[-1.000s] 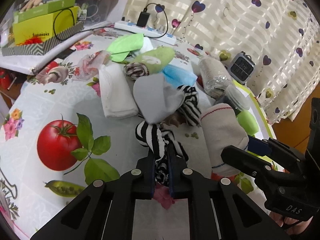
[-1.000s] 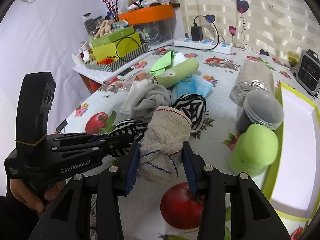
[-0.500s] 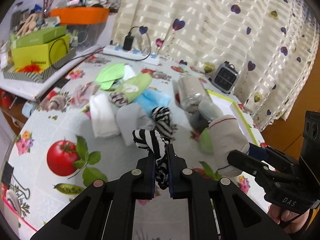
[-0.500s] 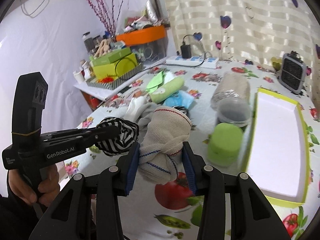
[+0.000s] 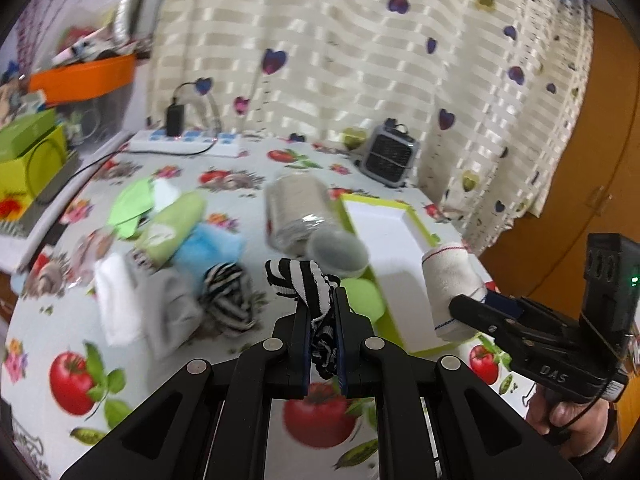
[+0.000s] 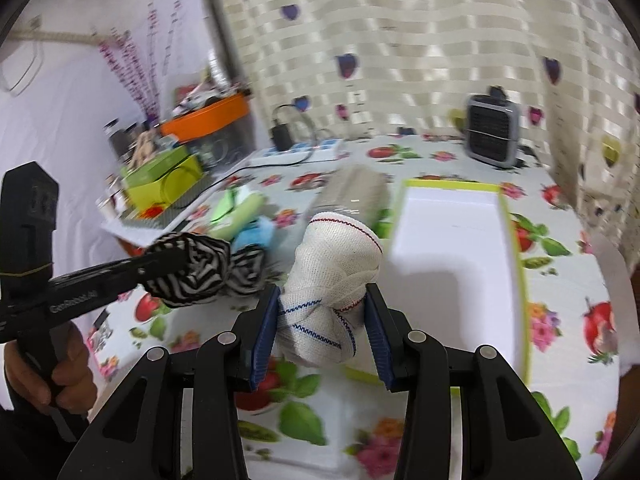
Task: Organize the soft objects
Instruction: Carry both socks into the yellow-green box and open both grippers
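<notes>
We have lifted both bundles off the surface [image 5: 224,364]: left tongs [image 5: 320,312] pinch the striped sock [image 5: 304,280], right tongs [image 6: 322,312] clasp the white roll [image 6: 336,264], now nearing the tray [image 6: 452,248].

sock [image 5: 304,280]: black-white stripes | bundle [image 6: 336,268]: white, red-blue stitching | tray [image 6: 516,264]: lime rim

We see a table [image 5: 248,160] under an oilcloth printed with tomatoes and flowers. Landmark — the white tray with the lime rim [image 5: 384,224]. Touching its left rim: a clear jar on its side [image 5: 296,212], with a lime-green round thing [image 5: 362,298] nearer the camera. Further left lies a pile — blue cloth [image 5: 208,246], lime-green roll [image 5: 172,226], striped bundle [image 5: 228,292], white and grey folded cloths [image 5: 140,304]. Behind the tray stands a small grey heater [image 5: 390,156]; far back-left, a white power strip [image 5: 184,146].
</notes>
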Motion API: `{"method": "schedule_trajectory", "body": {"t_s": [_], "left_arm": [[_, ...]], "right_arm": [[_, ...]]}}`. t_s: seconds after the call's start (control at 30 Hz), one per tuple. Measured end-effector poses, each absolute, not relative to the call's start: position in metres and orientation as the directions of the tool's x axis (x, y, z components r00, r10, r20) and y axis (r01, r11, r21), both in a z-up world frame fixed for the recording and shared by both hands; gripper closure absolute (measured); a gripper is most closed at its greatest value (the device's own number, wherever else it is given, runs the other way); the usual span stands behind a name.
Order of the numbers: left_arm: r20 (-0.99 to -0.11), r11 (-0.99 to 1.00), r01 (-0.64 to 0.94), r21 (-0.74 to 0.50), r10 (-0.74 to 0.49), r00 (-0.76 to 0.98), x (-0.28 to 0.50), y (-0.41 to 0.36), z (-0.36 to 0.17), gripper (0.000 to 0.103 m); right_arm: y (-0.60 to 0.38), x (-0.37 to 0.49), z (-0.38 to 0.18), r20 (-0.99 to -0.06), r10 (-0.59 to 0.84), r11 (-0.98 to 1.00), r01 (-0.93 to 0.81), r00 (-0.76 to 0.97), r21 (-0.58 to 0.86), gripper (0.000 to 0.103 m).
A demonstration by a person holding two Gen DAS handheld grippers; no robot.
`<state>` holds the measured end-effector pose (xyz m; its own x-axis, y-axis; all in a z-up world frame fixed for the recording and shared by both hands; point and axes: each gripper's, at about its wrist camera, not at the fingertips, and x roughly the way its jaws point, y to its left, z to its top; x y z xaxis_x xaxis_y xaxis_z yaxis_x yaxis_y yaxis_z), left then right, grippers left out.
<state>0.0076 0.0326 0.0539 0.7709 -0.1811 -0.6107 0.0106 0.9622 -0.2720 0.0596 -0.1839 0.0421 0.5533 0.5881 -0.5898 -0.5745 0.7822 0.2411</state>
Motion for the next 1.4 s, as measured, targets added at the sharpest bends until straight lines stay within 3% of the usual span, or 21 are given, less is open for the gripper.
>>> {"method": "schedule_trajectory", "body": {"t_s": [0.37,1.03,1.17,1.4], "left_arm": [[-0.6,0.95,0.19,-0.247,-0.304,0.74,0.052,-0.036,0.066,0.094],[-0.739,0.917,0.308,-0.255,-0.39,0.549,0.117,-0.098,0.0,0.093],[-0.751,0.918,0.308,-0.251,-0.385,0.536,0.121,-0.1,-0.004,0.082],[-0.745,0.92,0.307,-0.244,-0.38,0.549,0.116,-0.098,0.003,0.077]], "right_arm": [[-0.231,0.091,0.023,-0.63,0.5,0.858,-0.441,0.595,0.264,0.06],[-0.258,0.13,-0.018,-0.744,0.395,0.909,-0.348,0.539,0.23,0.057],[-0.258,0.128,-0.016,-0.74,0.393,0.906,-0.366,0.546,0.21,0.057],[-0.261,0.12,-0.006,-0.721,0.394,0.905,-0.375,0.57,0.199,0.057]]}}
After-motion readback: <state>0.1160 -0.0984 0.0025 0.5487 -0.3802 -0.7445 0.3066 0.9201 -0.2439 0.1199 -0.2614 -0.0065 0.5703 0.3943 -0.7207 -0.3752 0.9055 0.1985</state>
